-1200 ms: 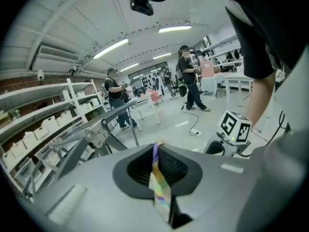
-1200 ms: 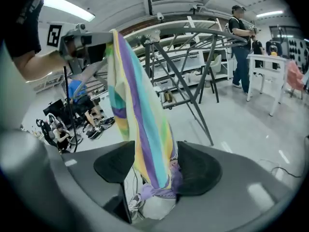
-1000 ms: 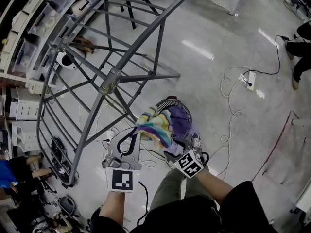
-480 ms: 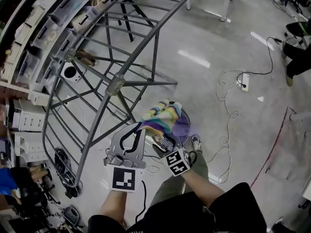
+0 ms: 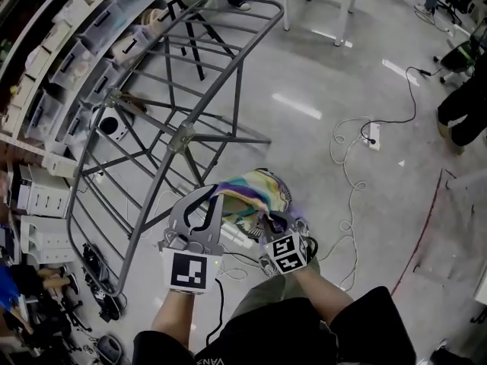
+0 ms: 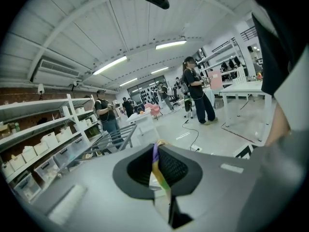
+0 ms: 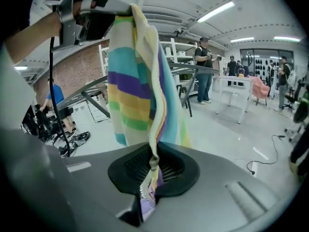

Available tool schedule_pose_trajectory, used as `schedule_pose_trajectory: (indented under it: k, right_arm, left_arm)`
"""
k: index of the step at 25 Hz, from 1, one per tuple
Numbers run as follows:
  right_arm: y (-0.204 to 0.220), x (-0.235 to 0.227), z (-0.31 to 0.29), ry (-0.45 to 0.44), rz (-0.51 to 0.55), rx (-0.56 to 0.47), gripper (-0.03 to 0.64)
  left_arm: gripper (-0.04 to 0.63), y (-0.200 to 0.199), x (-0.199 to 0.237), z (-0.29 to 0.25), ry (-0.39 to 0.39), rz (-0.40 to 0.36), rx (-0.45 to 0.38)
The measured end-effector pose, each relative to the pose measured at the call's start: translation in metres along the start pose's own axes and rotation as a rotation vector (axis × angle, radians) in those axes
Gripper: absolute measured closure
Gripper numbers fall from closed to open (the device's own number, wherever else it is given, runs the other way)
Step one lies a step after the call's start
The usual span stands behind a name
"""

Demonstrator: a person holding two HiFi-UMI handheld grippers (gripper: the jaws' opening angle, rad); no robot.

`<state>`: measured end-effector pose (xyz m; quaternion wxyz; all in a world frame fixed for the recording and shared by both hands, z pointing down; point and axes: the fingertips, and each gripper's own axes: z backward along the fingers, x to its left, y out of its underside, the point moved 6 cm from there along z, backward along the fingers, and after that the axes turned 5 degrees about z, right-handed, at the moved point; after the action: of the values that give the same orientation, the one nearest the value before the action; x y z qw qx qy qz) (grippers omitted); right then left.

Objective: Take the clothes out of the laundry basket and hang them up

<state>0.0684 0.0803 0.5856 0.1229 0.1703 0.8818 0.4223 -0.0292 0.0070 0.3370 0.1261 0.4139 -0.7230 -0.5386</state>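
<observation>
change: the right gripper [image 5: 268, 220], wide open a second ago beside the pastel striped fabric cloth [image 5: 249, 195], has just been closing its jaws, which now pinch a fold of that cloth. both grippers and the cloth sit higher in the head view. the round basket and the purple garment seen under the cloth back then are now almost wholly covered by it.
left gripper [image 5: 211, 196]: jaws together on a thin edge of the cloth, as in the earlier frames.
rack: a grey metal tube drying rack [image 5: 179, 131] stands left and far of the grippers. its near slanted bars are just beside the left gripper, between the grippers and the shelving.
shelving: white shelves with pale storage boxes [image 5: 68, 44] run along the left edge.
floor: glossy grey floor [image 5: 319, 82]. a white cable with a power strip [image 5: 371, 135] lies to the right, well apart from the cloth.
people: dark-clothed legs [image 5: 460, 105] stand at the far right.
cloth and grippers: the cloth spans the two grippers. its far-left corner is in the left gripper and its near-right edge is in the right gripper. in the right gripper view it hangs from the left gripper down into the right jaws.
</observation>
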Motion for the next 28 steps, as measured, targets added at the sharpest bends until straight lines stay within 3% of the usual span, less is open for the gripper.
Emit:
schedule_pose_trajectory:
  k: [6,16,28]
  right_arm:
    - [-0.017,-0.030,0.046,-0.011,-0.058,-0.006,0.595]
    - [-0.087,-0.041,0.099,-0.015,0.096,-0.065,0.595]
    - [-0.173,-0.048,0.129,-0.010,0.256,-0.193,0.595]
  left_arm:
    - [0.583,0.036,0.012,-0.002,-0.052,0.000,0.044]
    - [0.581,0.101,0.007,0.007,-0.077,0.109,0.198]
    - [0.561,0.125,-0.004,-0.014,-0.014,0.202,0.226]
